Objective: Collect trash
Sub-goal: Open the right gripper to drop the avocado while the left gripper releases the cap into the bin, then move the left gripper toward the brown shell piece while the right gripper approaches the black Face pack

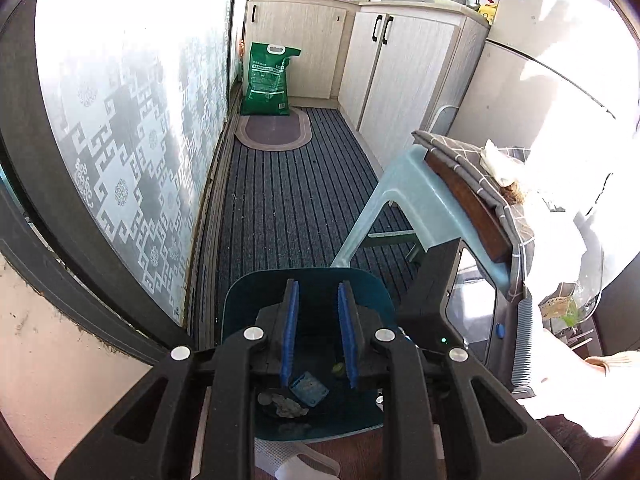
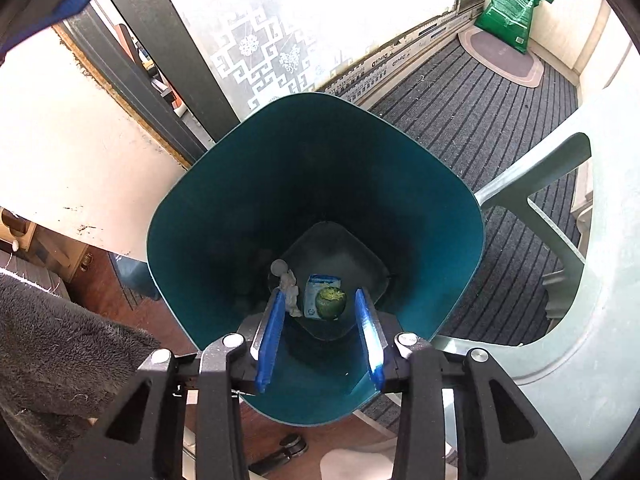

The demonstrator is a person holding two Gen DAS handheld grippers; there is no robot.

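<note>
Lying at the bottom of the teal bin (image 2: 256,184) are the trash pieces: a small green round thing (image 2: 330,302) rests on a white-and-blue packet (image 2: 316,289), and just beside them a crumpled whitish scrap (image 2: 289,288) lies near the left finger. All three are seen between and beyond the blue pads of the right gripper (image 2: 320,300), which points steeply down into the bin. Its fingers stand apart and nothing is between them; they touch none of the trash.

The left gripper (image 1: 318,292) hangs above the same bin (image 1: 240,308), pointing more forward across its far rim. Its blue pads stand parallel with a narrow gap, and nothing is held there. Below the fingers, deep in the bin, the packet (image 1: 309,389) and the grey scrap (image 1: 286,405) show again, with a bit of the green thing (image 1: 338,369) by the right pad.

To the right of the fingers stands a pale plastic stool (image 1: 404,196) with a checked cloth (image 1: 472,156) on top. Beyond the fingertips, a striped dark mat (image 1: 288,200) runs toward a green sack (image 1: 267,80) that leans by the cupboards (image 1: 400,76). To the left is a patterned glass door (image 1: 128,152).
</note>
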